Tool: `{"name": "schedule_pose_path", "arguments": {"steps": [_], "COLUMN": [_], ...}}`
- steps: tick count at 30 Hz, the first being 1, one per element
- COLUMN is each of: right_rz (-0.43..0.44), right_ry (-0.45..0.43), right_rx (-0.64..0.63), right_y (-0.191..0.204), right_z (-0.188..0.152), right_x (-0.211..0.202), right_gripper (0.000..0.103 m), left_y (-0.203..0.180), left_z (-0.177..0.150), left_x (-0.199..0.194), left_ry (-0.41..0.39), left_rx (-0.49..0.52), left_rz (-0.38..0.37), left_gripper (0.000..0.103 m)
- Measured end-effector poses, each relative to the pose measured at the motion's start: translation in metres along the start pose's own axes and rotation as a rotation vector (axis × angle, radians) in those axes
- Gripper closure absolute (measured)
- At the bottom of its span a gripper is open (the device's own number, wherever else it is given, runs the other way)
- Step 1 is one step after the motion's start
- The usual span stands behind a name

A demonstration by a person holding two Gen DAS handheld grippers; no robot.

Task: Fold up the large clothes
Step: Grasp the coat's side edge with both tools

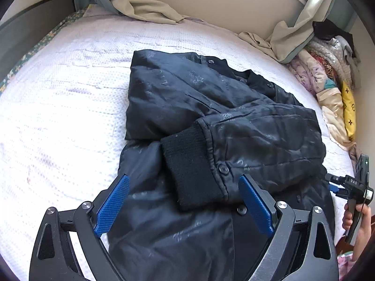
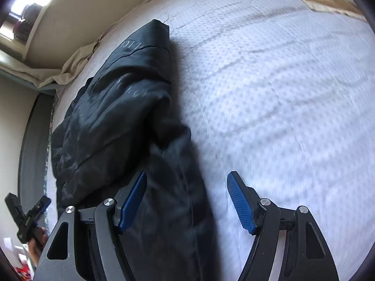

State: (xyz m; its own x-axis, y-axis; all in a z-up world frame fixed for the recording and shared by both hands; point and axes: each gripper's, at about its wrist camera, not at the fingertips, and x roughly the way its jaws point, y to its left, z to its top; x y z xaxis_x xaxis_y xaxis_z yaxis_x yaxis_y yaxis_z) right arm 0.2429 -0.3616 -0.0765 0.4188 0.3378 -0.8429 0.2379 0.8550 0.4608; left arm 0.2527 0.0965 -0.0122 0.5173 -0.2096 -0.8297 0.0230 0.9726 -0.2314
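Below, the jacket (image 1: 211, 107) lies between both tongs.

white bedspread (image 1: 58, 98) — bare | beige curtains (image 1: 145, 7) at wall | folded bedding pile (image 1: 328, 79) — right corner

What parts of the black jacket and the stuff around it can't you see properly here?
- Black jacket, left wrist view: its near hem is cut off by the bottom edge and the left gripper.
- Jacket, right wrist view: near part smeared by motion blur; printed lettering unreadable.
- Second sleeve: out of sight in both views.
- Clothes pile: squashed at the fisheye edge, items indistinct.
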Motion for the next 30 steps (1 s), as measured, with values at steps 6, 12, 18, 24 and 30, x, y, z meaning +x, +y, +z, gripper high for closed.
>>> {"name": "schedule_pose_path", "arguments": {"steps": [6,12,18,24,30], "right_rz": [-0.005,0.006,0.072,0.161,0.278], "right_ry": [-0.014,-0.03,0.045,0.075,0.173], "right_rx": [-0.083,-0.128,-0.033,0.015,0.007], "right_y": [0.009,0.001,-0.028,-0.035,-0.026], "right_z": [-0.044,-0.101,-0.136,-0.148,-0.162], "right_x": [-0.05,-0.075,-0.067,-0.063,-0.047], "right_gripper": [0.027,0.025,0.025,0.025,0.025], "left_y": [0.036,0.066,0.081,0.094,0.094], "left_z": [-0.031,-0.071,-0.11,-0.138,-0.149], "left_x": [-0.03,-0.046,-0.04,-0.027,-0.02], "left_ry": [0.055,0.143,0.226,0.282,0.32], "left_rx": [-0.093,-0.206,-0.281,-0.426,-0.468], "left_rz": [-0.045,-0.104,-0.166,-0.305,-0.39], "left_gripper": [0.007,0.007,0.011,0.02,0.033]}}
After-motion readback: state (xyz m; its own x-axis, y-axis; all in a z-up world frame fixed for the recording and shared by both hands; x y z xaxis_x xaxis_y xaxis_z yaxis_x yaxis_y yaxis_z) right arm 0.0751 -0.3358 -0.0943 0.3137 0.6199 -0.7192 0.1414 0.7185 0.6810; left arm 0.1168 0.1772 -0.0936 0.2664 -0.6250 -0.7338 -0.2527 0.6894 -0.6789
